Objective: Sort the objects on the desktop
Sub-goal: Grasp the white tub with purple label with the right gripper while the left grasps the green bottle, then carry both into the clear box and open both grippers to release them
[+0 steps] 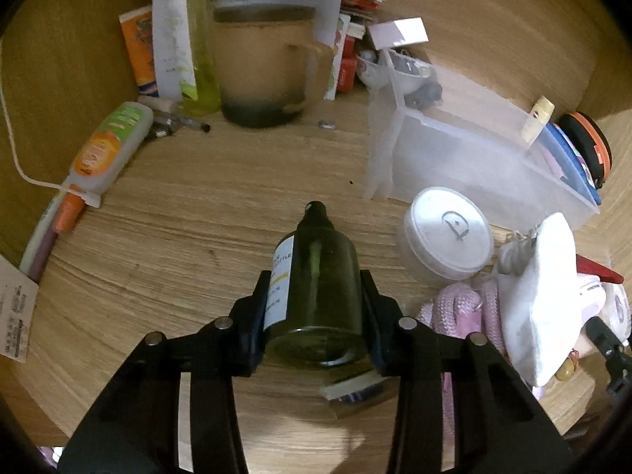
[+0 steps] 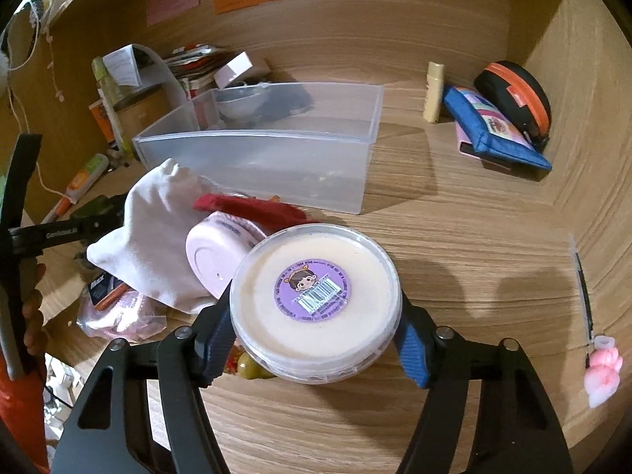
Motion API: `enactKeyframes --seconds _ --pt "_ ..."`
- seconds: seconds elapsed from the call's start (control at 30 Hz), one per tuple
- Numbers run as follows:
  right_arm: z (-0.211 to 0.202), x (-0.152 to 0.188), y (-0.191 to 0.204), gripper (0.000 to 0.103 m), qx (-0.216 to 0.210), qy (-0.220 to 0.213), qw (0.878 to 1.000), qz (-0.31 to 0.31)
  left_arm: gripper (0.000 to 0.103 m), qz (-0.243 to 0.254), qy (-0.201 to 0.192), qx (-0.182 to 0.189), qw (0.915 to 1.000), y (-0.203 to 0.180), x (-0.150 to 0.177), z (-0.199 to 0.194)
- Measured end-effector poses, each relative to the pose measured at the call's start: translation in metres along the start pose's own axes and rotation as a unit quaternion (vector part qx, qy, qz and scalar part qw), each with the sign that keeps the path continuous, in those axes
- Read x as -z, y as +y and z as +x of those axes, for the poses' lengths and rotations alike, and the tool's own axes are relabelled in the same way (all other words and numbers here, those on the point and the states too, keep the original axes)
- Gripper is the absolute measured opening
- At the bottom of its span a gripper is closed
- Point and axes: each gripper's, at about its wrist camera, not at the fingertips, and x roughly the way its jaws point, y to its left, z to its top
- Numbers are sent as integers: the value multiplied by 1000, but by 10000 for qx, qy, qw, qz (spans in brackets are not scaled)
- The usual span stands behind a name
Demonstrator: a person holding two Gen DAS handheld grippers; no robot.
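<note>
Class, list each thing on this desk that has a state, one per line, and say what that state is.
Green bottle: capped, clamped in the left gripper.
Round tub: lid on, clamped in the right gripper.
Clear plastic bin: open-topped, near section seemingly bare.
White jar: lid on, upright.
Black case: closed along its orange zip.
White pouch: slumped on the pile.

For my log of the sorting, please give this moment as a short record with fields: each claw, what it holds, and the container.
left claw: shut on dark green bottle, bottle lying along the fingers, cap pointing forward
right claw: shut on round white tub, purple sticker facing the camera
clear plastic bin: open top, on wooden desk, beyond both claws
</note>
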Motion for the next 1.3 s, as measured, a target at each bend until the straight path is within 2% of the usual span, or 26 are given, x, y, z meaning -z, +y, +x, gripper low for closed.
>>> enactKeyframes --seconds 0.13,0.33,0.53,0.93,1.0,1.07,1.3 --pt "-9 -5 -9 66 12 -115 9999 92 41 37 -201 -38 9998 0 -5 -11" --pt "-24 -19 -24 66 -39 -330 9991 258 41 29 -470 204 9987 -4 -20 -33" --pt "-39 -45 -26 66 -60 -660 9976 205 41 256 -781 294 9962 -19 -35 -56" --pt "-57 -109 -17 66 -440 -1279 9908 6 41 571 -1041 943 9884 -46 -73 -88" --pt "-56 -120 -17 66 -511 -1308 9901 -4 41 629 -1064 1003 9873 -50 -81 -89" --pt "-53 -130 -15 66 -513 -1319 9899 -36 41 663 -1071 910 9879 -53 -88 -84" --pt "-24 -151 -6 66 -471 -1135 9921 -233 41 702 -790 924 9901 -60 -105 -52"
